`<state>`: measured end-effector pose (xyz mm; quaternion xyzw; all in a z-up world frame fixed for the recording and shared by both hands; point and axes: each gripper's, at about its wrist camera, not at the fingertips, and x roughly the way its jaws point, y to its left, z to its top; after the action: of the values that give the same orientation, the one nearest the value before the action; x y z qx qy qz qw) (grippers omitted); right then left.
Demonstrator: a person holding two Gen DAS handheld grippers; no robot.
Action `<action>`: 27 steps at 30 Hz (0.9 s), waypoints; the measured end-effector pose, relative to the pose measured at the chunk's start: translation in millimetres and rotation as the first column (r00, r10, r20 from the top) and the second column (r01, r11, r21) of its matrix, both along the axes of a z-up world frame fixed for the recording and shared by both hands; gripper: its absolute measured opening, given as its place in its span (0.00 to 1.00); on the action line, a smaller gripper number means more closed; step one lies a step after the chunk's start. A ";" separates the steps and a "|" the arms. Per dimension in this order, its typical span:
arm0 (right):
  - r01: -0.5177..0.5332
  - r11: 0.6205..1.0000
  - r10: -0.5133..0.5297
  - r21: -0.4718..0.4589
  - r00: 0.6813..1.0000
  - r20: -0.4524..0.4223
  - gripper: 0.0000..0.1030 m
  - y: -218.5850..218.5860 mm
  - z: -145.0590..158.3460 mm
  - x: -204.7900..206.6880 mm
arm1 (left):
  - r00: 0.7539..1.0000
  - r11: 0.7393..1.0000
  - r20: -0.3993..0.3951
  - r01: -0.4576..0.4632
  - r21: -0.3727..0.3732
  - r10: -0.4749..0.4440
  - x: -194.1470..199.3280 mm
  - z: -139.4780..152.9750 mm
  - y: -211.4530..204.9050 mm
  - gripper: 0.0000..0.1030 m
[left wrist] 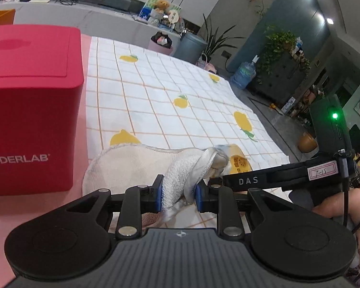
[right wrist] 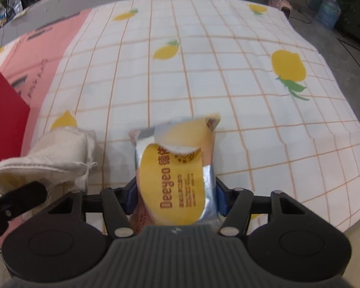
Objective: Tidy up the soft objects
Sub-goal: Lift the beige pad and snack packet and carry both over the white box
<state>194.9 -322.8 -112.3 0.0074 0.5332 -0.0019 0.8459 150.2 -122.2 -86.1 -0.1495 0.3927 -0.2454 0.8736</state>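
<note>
The left gripper is clenched on a cream fleece cloth trailing towards the red Wonderlab box at its left; the right gripper grasps a yellow snack packet, lengthwise, seemingly lifted above the lemon-print cloth on the tabletop.

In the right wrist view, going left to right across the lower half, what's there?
Red box edge → cream towel → yellow and silver snack packet, gripped in the right tongs → bare checked cloth with the big lemon print.
</note>
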 end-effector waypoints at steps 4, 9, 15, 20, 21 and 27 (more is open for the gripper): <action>0.000 1.000 0.000 -0.001 1.000 0.026 0.69 0.2 -2.6 4.0 | 1.000 1.000 0.003 0.004 0.008 -0.004 -2.6 -2.0 -0.5 0.27; -0.043 0.999 0.044 -0.007 0.997 0.062 0.55 3.5 0.6 2.7 | 1.000 1.000 0.014 0.006 0.014 -0.006 -6.7 -1.5 -1.5 0.27; -0.027 0.999 0.029 -0.027 0.997 0.067 0.49 5.6 4.7 1.2 | 0.999 1.000 0.041 0.020 0.012 -0.021 -11.7 4.5 -2.4 0.27; -0.008 1.000 0.010 -0.022 0.995 0.098 0.49 10.2 20.5 -1.7 | 0.995 1.000 0.095 0.024 0.013 -0.025 -20.7 17.9 -2.8 0.27; -0.001 1.000 0.003 -0.023 0.993 0.114 0.49 11.1 26.3 -3.0 | 0.994 1.000 0.109 0.025 0.015 -0.026 -22.7 22.7 -3.2 0.27; 0.020 1.000 -0.021 0.009 0.973 0.231 0.49 23.6 78.7 -18.2 | 0.977 1.000 0.212 0.020 -0.008 -0.017 -35.3 70.9 7.5 0.27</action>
<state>176.7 -299.2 -33.6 0.0157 0.4310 -0.0080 0.9022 115.0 -114.7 -15.2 -0.1233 0.2975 -0.2700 0.9074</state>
